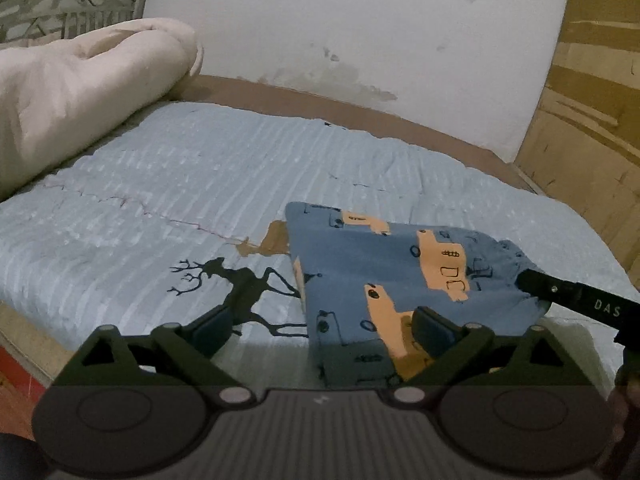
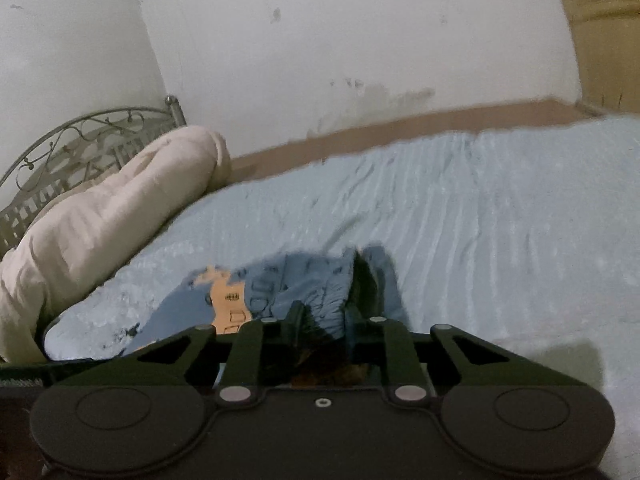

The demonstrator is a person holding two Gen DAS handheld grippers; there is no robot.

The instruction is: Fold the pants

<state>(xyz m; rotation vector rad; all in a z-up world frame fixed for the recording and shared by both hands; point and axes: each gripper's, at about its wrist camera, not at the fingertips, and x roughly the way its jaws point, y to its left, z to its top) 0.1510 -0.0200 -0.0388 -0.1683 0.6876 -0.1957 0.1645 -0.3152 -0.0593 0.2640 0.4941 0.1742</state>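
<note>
The pants (image 1: 372,276) are blue with orange patches and black drawings. They lie folded on the light blue bedspread (image 1: 160,184). My left gripper (image 1: 320,324) is open and empty, just above the pants' near left edge. My right gripper (image 2: 322,312) is shut on the pants (image 2: 280,288) at their bunched waistband end, holding it slightly lifted. The right gripper's finger (image 1: 560,292) shows in the left wrist view at the pants' right end.
A rolled cream duvet (image 1: 80,88) lies at the left by the metal headboard (image 1: 60,4). A black deer print (image 1: 232,288) is on the bedspread left of the pants. A white wall (image 1: 360,32) runs behind the bed; wooden furniture (image 1: 592,100) stands at the right.
</note>
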